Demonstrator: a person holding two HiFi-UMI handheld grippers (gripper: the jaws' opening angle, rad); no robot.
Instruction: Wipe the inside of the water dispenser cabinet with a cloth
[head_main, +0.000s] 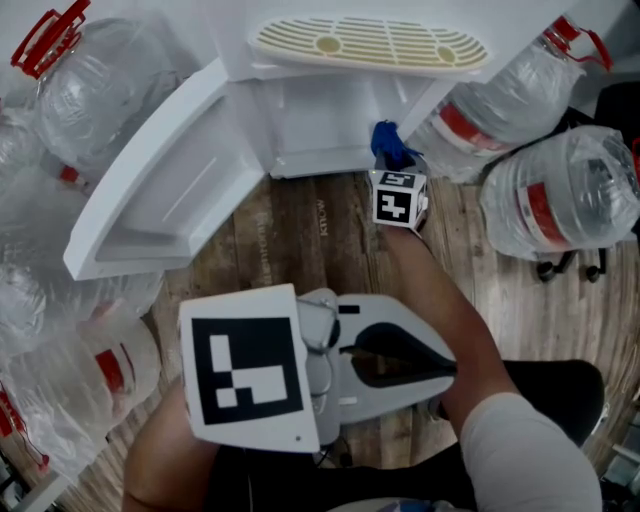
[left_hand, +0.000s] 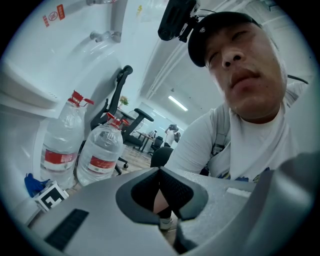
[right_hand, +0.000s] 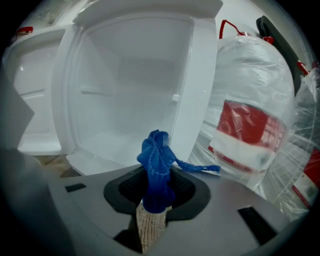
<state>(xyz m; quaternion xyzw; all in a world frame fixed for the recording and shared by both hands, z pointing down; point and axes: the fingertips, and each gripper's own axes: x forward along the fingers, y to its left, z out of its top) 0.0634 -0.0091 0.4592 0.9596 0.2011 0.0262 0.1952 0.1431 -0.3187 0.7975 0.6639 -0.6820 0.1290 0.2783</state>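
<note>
The white water dispenser cabinet (head_main: 320, 115) stands open at the top of the head view, its door (head_main: 160, 190) swung out to the left. My right gripper (head_main: 392, 160) is at the opening's lower right corner, shut on a bunched blue cloth (head_main: 388, 143). In the right gripper view the cloth (right_hand: 157, 160) sticks up from the right gripper (right_hand: 156, 192), just in front of the bare white cabinet interior (right_hand: 130, 85). My left gripper (head_main: 390, 352) is held close to the body, away from the cabinet. It (left_hand: 160, 172) points up at the person, shut and holding nothing.
Several large clear water bottles surround the cabinet: one (head_main: 530, 85) just right of it, another (head_main: 565, 195) beside that, more at the left (head_main: 95, 85). A bottle (right_hand: 250, 125) stands close to my right gripper. A cream drip grille (head_main: 370, 42) sits above the cabinet. The floor (head_main: 320, 240) is wood.
</note>
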